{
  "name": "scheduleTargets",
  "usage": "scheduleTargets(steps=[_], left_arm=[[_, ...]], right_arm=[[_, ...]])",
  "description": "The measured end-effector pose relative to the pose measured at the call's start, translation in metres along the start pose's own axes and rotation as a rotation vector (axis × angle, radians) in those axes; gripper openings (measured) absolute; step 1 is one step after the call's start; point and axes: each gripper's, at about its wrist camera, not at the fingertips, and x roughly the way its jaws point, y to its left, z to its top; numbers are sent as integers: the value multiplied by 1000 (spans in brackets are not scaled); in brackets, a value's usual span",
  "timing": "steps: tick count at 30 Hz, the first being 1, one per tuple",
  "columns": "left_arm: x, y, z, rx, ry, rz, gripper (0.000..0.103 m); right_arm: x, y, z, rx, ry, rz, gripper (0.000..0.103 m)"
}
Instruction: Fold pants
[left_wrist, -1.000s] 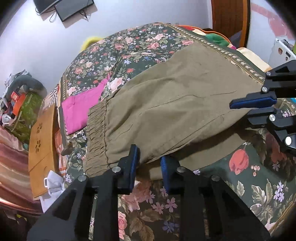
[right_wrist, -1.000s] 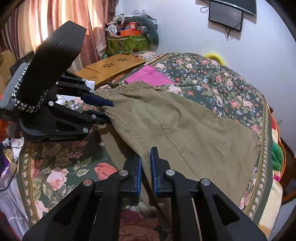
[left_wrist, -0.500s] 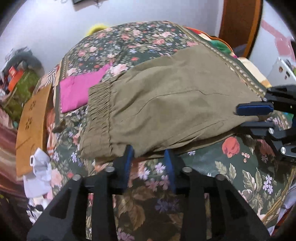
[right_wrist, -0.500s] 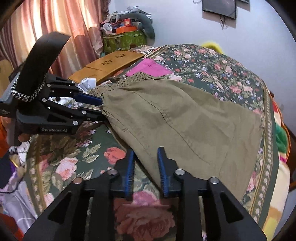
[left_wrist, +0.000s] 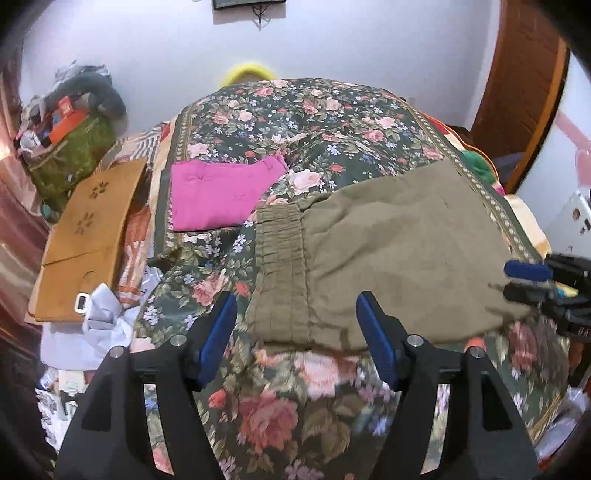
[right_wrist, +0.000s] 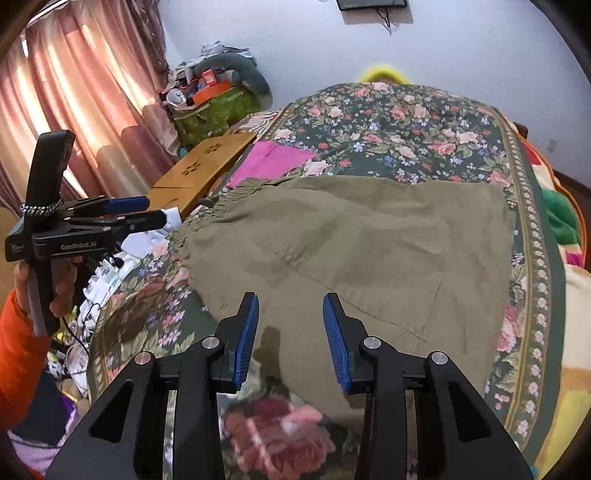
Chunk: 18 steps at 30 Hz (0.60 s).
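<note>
Olive pants (left_wrist: 388, 258) lie folded flat on the floral bedspread (left_wrist: 314, 122), elastic waistband (left_wrist: 280, 273) toward the left. They also show in the right wrist view (right_wrist: 362, 251). My left gripper (left_wrist: 295, 332) is open and empty, held back from the near edge of the waistband. My right gripper (right_wrist: 290, 332) is open and empty, just off the pants' near edge. Each gripper shows in the other's view: the right (left_wrist: 528, 280) at the pants' right end, the left (right_wrist: 140, 212) held off the bed's left side.
A folded pink garment (left_wrist: 221, 195) lies on the bedspread beyond the waistband. A wooden lap table (left_wrist: 88, 236) and white items (left_wrist: 92, 317) sit beside the bed at left. Clutter (left_wrist: 66, 122) piles against the far wall. A door (left_wrist: 524, 85) stands at right.
Both grippers let go of the pants, opened wide and drew back from the edge. The pants now lie flat on the bed.
</note>
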Motion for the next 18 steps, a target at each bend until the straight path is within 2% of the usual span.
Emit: scheduleTargets(steps=[5, 8, 9, 12, 15, 18], left_arm=[[34, -1, 3, -41, 62, -40, 67], [55, -2, -6, -46, 115, -26, 67], [62, -1, -10, -43, 129, -14, 67], [69, 8, -21, -55, 133, 6, 80], [67, 21, -28, -99, 139, -32, 80], [66, 28, -34, -121, 141, -30, 81]], right_arm=[[20, 0, 0, 11, 54, -7, 42], [31, -7, -9, 22, 104, -1, 43], [29, -10, -11, 24, 101, 1, 43], [18, -20, -18, 32, 92, -15, 43], [6, -32, -28, 55, 87, -40, 43], [-10, -46, -39, 94, 79, -51, 43]])
